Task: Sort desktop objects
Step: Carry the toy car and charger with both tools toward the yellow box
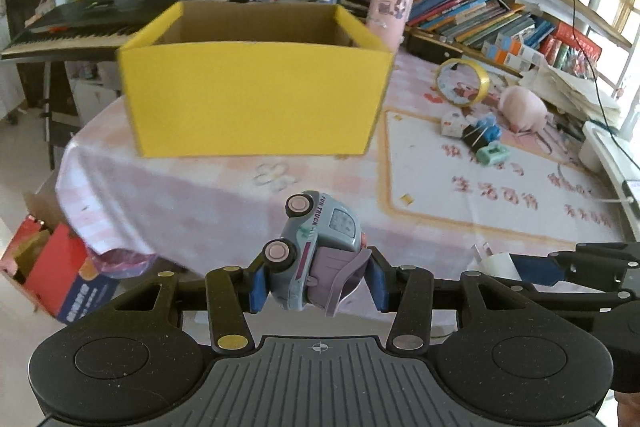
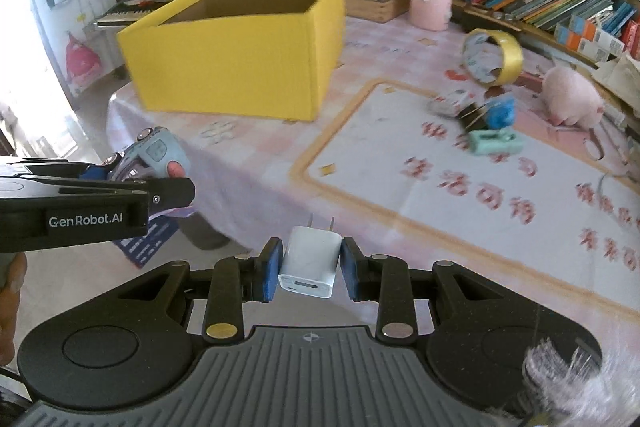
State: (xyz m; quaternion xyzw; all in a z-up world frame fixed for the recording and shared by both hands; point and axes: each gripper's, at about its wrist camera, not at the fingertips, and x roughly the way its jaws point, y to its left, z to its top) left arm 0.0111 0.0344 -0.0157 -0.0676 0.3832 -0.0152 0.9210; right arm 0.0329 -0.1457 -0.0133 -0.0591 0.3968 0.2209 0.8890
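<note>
Clamped in my left gripper (image 1: 316, 281) at lower centre, tilted downward, sits a toy truck (image 1: 316, 251) on its side. My right gripper (image 2: 310, 273) pinches a white charger (image 2: 310, 263), prongs forward. Bare tablecloth (image 1: 200, 187) lies ahead; the yellow box (image 1: 256, 99) stands open, upper centre, somewhat blurred.

Yellow box (image 1: 256, 99): matt cardboard, raw brown inside. Tablecloth (image 1: 460, 195) beneath it: smooth, soft sheen, printed. Toy truck (image 1: 316, 251) near box front: glossy moulded plastic. Charger (image 2: 310, 263): smooth white plastic, metal prongs. Tape roll (image 2: 494, 57) right of box: shiny film. Pig toy (image 2: 570, 101) further right: fuzzy pink plush. Left gripper (image 1: 316, 285), right gripper (image 2: 310, 273): matt black plastic, blue pads.
</note>
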